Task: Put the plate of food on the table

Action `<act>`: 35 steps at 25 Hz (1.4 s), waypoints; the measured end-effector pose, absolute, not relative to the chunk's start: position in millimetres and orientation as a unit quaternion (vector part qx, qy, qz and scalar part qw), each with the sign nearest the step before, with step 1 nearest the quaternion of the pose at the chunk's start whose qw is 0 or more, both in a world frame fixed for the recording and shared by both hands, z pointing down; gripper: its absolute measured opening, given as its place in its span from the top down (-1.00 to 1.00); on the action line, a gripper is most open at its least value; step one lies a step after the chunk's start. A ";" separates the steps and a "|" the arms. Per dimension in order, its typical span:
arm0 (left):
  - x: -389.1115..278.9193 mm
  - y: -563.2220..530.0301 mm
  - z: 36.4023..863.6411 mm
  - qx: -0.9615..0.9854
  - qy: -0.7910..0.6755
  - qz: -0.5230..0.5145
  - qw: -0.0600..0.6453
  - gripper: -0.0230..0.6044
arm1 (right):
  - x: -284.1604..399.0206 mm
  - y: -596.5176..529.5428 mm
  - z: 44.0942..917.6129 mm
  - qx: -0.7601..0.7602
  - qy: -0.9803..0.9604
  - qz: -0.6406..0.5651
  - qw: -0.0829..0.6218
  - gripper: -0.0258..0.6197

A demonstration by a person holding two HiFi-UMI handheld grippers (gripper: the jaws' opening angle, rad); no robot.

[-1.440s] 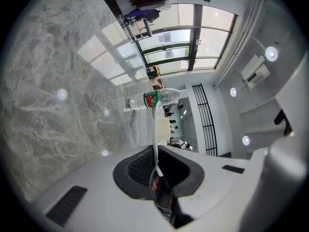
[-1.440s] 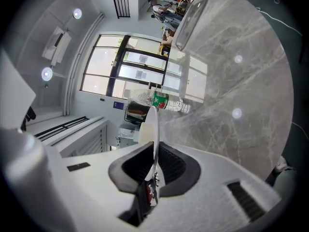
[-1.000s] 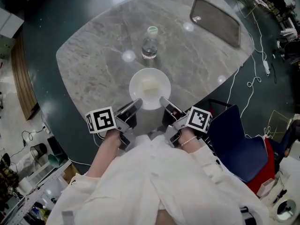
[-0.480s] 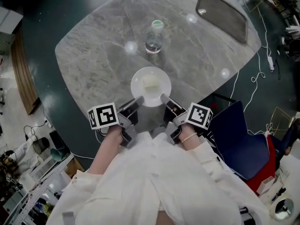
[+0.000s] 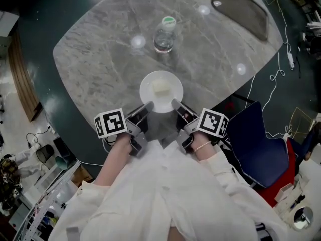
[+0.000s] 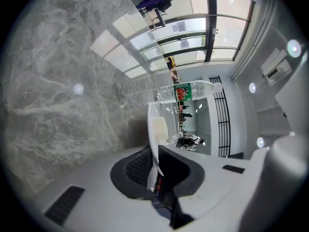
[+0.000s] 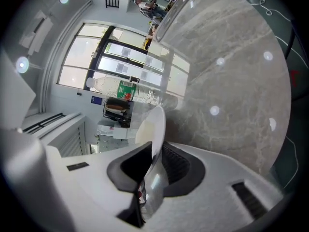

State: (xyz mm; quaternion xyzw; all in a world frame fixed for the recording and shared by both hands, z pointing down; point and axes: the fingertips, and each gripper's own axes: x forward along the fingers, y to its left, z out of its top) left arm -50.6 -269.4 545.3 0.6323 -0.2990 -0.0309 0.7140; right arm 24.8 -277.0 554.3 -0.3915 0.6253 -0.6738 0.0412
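Note:
A white plate (image 5: 161, 98) with a pale block of food (image 5: 161, 87) is at the near edge of the grey marble table (image 5: 100, 59). Whether it rests on the top I cannot tell. My left gripper (image 5: 148, 106) grips its near left rim, and my right gripper (image 5: 175, 104) its near right rim. In the left gripper view the rim (image 6: 152, 124) runs edge-on between the dark pads of the left gripper (image 6: 155, 161). In the right gripper view the plate (image 7: 157, 122) stands between the pads of the right gripper (image 7: 153, 161). Its jaws are opening slightly but still touch the rim.
A clear water bottle (image 5: 164, 34) with a green cap stands upright beyond the plate, mid-table. A dark rectangular tray (image 5: 238, 9) lies at the far right corner. A blue chair (image 5: 256, 144) stands to the right of the table, with cables on the floor behind it.
The head camera has shifted a little, so the table looks larger. Both grippers and the plate keep the same places relative to each other.

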 end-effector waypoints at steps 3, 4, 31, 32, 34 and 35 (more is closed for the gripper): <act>-50.7 -271.9 548.9 0.623 -0.302 -0.037 0.721 0.84 | 24.3 -277.6 558.5 -0.395 0.629 -0.669 0.020 0.82; -51.7 -273.4 550.0 0.618 -0.304 -0.042 0.724 0.84 | 23.1 -278.0 559.3 -0.394 0.630 -0.669 0.018 0.81; -63.3 -309.0 568.1 0.577 -0.350 -0.102 0.731 0.85 | 16.3 -278.1 573.0 -0.380 0.598 -0.705 0.026 0.78; -63.3 -309.8 568.0 0.576 -0.352 -0.102 0.730 0.85 | 15.7 -278.8 572.3 -0.380 0.598 -0.705 0.024 0.79; -63.8 -310.0 568.2 0.574 -0.355 -0.100 0.731 0.84 | 15.6 -279.7 569.8 -0.383 0.595 -0.706 0.024 0.82; -64.0 -309.6 568.9 0.571 -0.355 -0.097 0.734 0.84 | 15.9 -281.5 568.3 -0.385 0.597 -0.704 0.028 0.83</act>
